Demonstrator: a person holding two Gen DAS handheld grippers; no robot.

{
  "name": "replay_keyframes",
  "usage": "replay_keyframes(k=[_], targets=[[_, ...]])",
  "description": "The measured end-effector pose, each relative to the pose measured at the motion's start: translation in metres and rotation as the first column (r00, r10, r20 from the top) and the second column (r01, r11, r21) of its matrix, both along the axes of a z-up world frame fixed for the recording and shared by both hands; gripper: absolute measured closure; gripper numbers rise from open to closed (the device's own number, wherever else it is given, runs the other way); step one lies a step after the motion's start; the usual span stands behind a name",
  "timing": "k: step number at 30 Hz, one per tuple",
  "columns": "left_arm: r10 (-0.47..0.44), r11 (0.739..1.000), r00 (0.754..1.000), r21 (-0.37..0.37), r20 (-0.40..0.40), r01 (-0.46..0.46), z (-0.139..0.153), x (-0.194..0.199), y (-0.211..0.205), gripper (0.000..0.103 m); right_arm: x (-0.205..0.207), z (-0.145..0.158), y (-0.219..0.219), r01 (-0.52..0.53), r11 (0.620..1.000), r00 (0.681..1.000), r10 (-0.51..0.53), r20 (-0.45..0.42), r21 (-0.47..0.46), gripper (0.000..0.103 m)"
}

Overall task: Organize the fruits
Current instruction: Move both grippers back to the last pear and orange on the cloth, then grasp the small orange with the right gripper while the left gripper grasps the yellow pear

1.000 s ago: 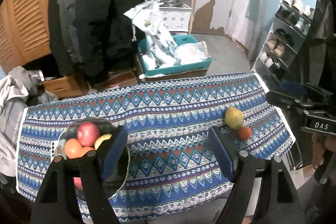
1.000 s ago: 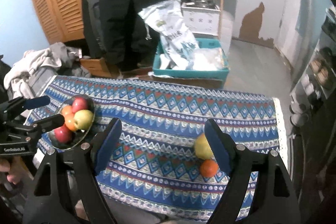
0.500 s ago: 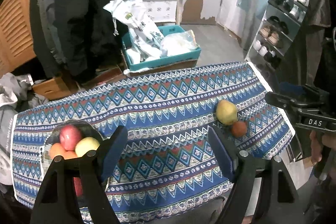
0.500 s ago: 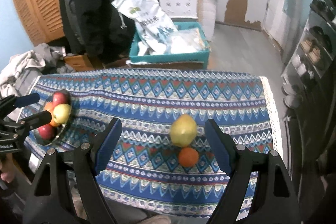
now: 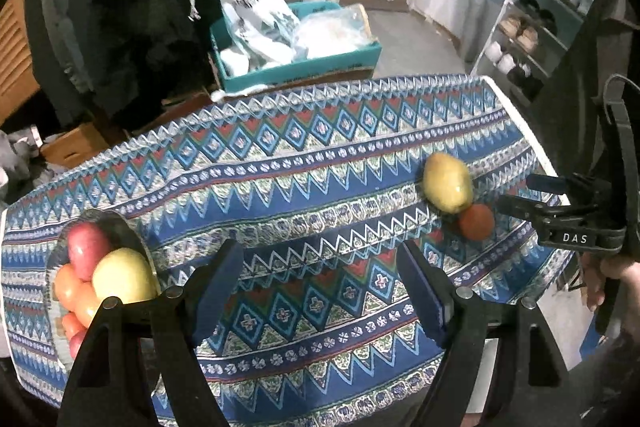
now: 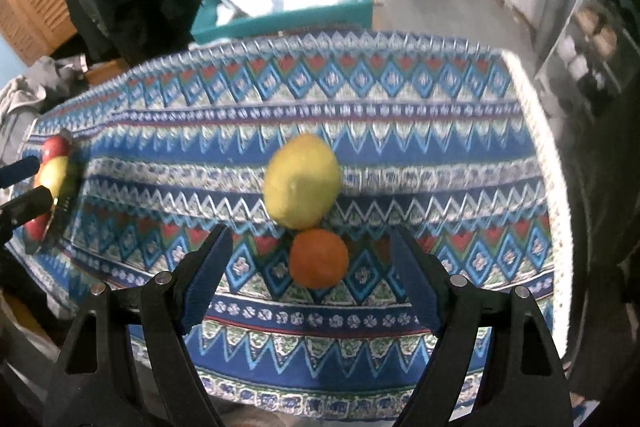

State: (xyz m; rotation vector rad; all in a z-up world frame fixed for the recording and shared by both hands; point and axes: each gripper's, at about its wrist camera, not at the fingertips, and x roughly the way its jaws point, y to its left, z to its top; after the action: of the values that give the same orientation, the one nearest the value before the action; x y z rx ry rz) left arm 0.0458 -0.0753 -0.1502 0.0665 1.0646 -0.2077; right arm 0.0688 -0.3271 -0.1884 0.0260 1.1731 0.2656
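Two loose fruits, a yellow pear (image 6: 302, 181) and an orange (image 6: 318, 259), lay touching on the patterned table (image 6: 400, 131), the orange between the right gripper (image 6: 308, 281)'s wide-open, empty jaws, with bare cloth on either side. Left gripper (image 5: 320, 291)'s jaws gaped empty over bare cloth; the fruit bowl (image 5: 120, 223) sat just left of them, near the table's left edge.

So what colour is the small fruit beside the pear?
Orange, touching the yellow-green pear; clearest in the right wrist view.
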Motion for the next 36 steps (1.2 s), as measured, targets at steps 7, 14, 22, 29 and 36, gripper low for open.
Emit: replay_keyframes(k=[7, 14, 22, 29, 36], targets=[[-0.030, 0.999, 0.999, 0.041, -0.032, 0.032, -0.026, 0.007, -0.011, 0.023, 0.004, -0.038, 0.001, -0.004, 1.000, 0.997, 0.003, -0.072, -0.007, 0.022], [-0.048, 0.996, 0.997, 0.071, -0.067, 0.053, -0.048, 0.011, -0.018, 0.023, 0.009, -0.064, 0.006, -0.019, 1.000, 0.994, 0.018, -0.109, -0.007, 0.031], [-0.050, 0.998, 0.993, 0.044, -0.105, 0.055, -0.060, 0.019, -0.026, 0.023, 0.009, -0.079, 0.006, -0.021, 1.000, 0.992, 0.019, -0.127, -0.010, 0.056], [-0.075, 0.997, 0.991, -0.016, -0.115, 0.074, -0.056, 0.028, -0.045, 0.023, 0.010, -0.050, -0.026, 0.047, 0.999, 0.995, -0.048, -0.082, -0.005, 0.056], [-0.115, 0.992, 0.984, -0.065, -0.135, 0.107, -0.054, 0.045, -0.078, 0.023, 0.014, -0.022, -0.052, 0.086, 0.995, 0.996, -0.086, 0.003, -0.050, 0.056]])
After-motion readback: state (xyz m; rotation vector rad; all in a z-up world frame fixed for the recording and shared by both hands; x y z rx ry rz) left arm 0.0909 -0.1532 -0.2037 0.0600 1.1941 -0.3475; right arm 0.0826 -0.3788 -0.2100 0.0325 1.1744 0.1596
